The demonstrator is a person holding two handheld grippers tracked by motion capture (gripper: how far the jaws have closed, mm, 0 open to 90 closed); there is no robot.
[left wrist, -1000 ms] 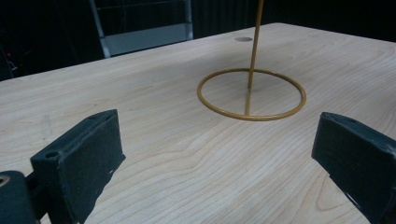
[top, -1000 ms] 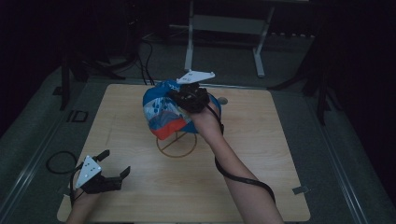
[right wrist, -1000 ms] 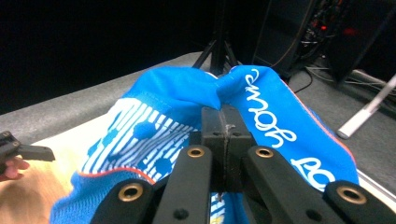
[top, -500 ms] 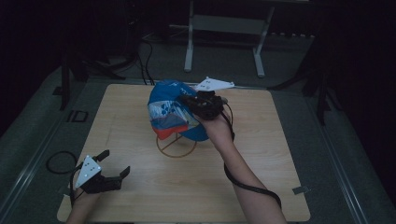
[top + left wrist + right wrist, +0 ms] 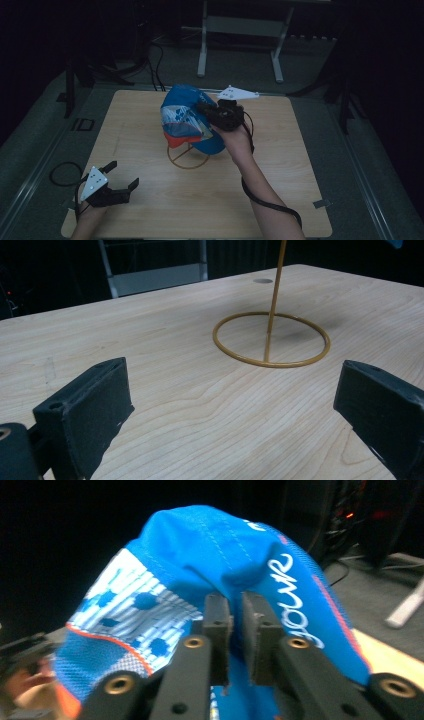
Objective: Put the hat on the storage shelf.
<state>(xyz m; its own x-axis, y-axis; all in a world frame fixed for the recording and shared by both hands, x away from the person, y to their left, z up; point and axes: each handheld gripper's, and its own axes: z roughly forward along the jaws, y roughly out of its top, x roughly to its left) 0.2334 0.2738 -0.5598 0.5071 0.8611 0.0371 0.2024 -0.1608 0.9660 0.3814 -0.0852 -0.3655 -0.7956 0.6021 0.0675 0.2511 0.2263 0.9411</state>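
Left claw [image 5: 121,178] sits low at the near-left corner of the worktop [image 5: 280,200], jaws spread wide, nothing between them. In the left gripper view its 2 black jaws stand far apart at the frame edges, bare wood between.

Past it, near mid-worktop: a gold wire stand [image 5: 188,156], flat ring base on the wood with 1 thin upright rod rising from the ring's edge. The left gripper view has the ring [image 5: 271,338] flat on the wood ahead of the jaws, well apart from them, rod running up out of frame.

Blue cap [image 5: 187,120] hangs over the stand's top, off the worktop surface. Blue fabric with a pale patterned panel, orange-red trim at the lower edge, white lettering on 1 side.

Right claw [image 5: 206,109] is at the cap's right side, arm reaching in from the near-right, grey plate on top. In the right gripper view the 2 jaws are nearly together, clenched on a fold of the cap's [image 5: 210,555] blue fabric.

Behind the worktop: dark floor, cables, a grey metal frame [image 5: 240,30].
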